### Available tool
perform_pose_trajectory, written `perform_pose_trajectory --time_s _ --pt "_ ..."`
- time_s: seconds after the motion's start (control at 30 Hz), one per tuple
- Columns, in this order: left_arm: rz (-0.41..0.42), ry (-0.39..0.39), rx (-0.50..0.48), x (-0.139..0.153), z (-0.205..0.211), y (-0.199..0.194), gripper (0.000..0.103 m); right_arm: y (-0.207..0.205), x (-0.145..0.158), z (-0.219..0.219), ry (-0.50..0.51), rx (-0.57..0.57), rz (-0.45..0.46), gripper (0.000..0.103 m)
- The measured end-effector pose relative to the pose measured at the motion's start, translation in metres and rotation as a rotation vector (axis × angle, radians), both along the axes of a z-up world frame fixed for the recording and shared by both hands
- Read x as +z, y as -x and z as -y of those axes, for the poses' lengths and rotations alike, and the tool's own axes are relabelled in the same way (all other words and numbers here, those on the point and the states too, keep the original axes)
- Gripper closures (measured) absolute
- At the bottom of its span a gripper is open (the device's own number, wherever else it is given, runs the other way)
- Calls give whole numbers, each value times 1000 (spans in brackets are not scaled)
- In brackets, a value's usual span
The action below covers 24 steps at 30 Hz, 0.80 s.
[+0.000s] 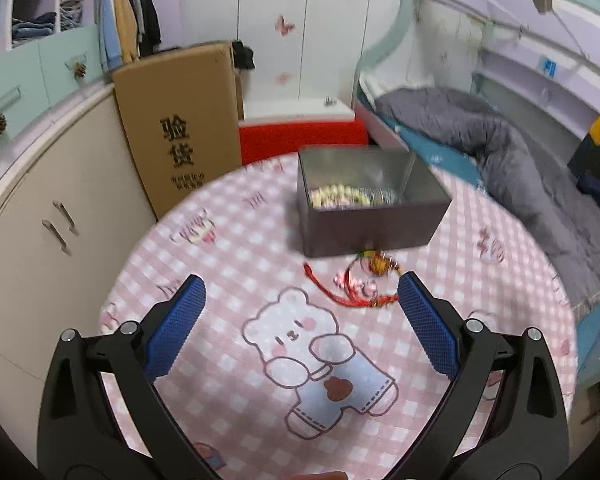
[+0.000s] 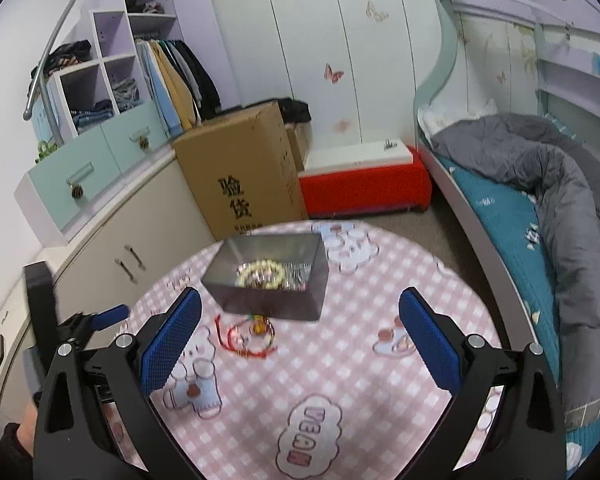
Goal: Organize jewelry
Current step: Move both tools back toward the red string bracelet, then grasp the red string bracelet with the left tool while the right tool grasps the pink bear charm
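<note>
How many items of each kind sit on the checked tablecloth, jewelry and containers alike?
Grey metal tin: 1
Pale bead bracelet, inside the tin: 1
Red cord bracelet with gold charm, lying in front of the tin: 1
Total: 3; other pieces in the tin are too blurred to count.

— From where is the scene viewed?
— The tabletop [image 1: 228,240] is looked down on from each hand-held gripper, facing the wardrobe wall; the left view is set closer.
— What is shared?
— The grey tin [image 1: 364,216] [image 2: 276,280], cardboard box [image 1: 180,128] [image 2: 244,168] and bed [image 1: 520,168] [image 2: 540,200] are seen in both.
</note>
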<state>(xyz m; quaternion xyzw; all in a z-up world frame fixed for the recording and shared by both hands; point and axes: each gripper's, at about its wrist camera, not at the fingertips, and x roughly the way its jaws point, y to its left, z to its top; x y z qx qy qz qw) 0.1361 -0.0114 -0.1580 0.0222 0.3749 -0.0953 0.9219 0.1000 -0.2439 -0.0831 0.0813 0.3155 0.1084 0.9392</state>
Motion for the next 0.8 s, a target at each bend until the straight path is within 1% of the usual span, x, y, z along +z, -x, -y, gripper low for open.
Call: perform_pose_trajectory --time_s 0.1,0.2,0.27,0.33,0.47,0.53,0.6,0.67,0.7,0.77,0.8 --pt "-45 -8 15 -19 6 -14 8 3 -9 2 -4 -6 -26 8" --pt "-107 -21 23 -40 12 -30 9 4 -17 7 -10 -14 -50 8" --pt "-141 -34 18 -51 17 -37 14 5 -20 9 -10 -18 -60 8" --pt "-174 -36 20 -61 20 -43 16 5 -23 12 -12 -23 -70 8" --pt "-203 -6 29 -68 22 -50 16 6 -31 13 -16 -25 -93 8" --pt "-204 -7 33 -69 24 -52 17 5 -34 14 -19 -23 -103 8" --pt "-204 -3 37 -69 26 -53 22 5 -37 12 -22 -20 -112 8" --pt "-191 -32 42 -69 28 -53 41 5 -39 11 -23 -16 -117 8" --pt "-188 -30 38 -67 28 -54 46 4 -40 9 -23 -13 -123 8" --pt "-184 -22 20 -65 26 -52 74 4 -42 7 -22 -5 -129 8" --pt "-189 -12 5 -64 24 -50 77 4 -43 6 -21 -2 -131 8"
